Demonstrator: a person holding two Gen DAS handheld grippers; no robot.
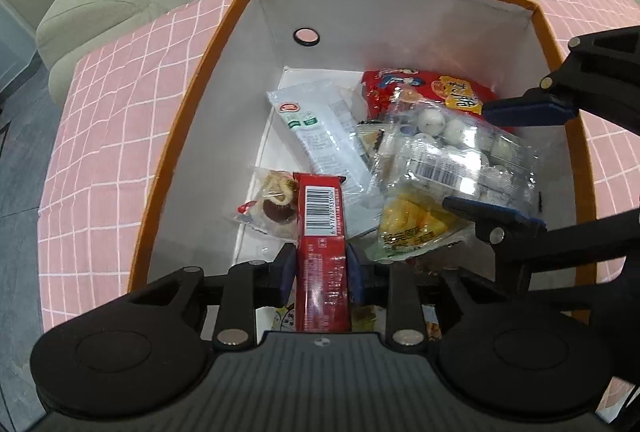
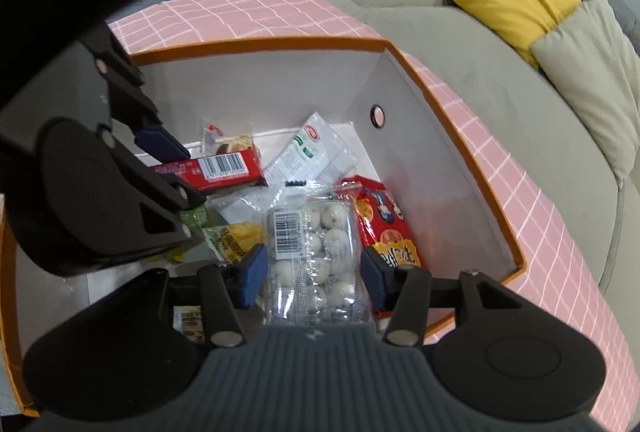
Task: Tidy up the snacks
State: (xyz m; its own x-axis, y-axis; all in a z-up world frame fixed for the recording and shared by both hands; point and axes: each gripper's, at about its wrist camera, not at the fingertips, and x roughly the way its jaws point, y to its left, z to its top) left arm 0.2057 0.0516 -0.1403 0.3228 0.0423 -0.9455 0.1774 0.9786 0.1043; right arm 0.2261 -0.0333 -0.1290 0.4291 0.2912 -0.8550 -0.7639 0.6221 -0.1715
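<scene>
1. Red wrapper first: the red snack bar [image 1: 322,232] is pinched by its sides between the left fingers [image 1: 286,268], which stand narrow. Only its lower half is gripped, and the barcode end sticks out towards 12 o'clock. A light hold on slick film could let it slide out and fall crooked onto the small pastry packet [image 1: 272,208] at 10 o'clock of it
2. Clear, crinkly plastic is the second worry. The right fingers [image 2: 252,268] stand at a middling width, closed on the clear pack of white balls [image 2: 308,244]. Squeezing harder could buckle the tray, while a loose hold could let it tip onto the yellow packet [image 1: 412,224] underneath
3. Both loads hang inside the orange-rimmed box [image 1: 192,104] on the pink checked table [image 1: 100,152], above the white pouch [image 1: 320,128] and the red bag [image 1: 400,84] on the box floor. Dropping either from here would add to a heap rather than sort it
4. The two tools are close together. In the left wrist view the right fingers come in from 3 o'clock, so a sideways shift could knock one against the other or against the box wall
5. Pose: each hand tilts steeply down into the box, the left nearer to vertical
</scene>
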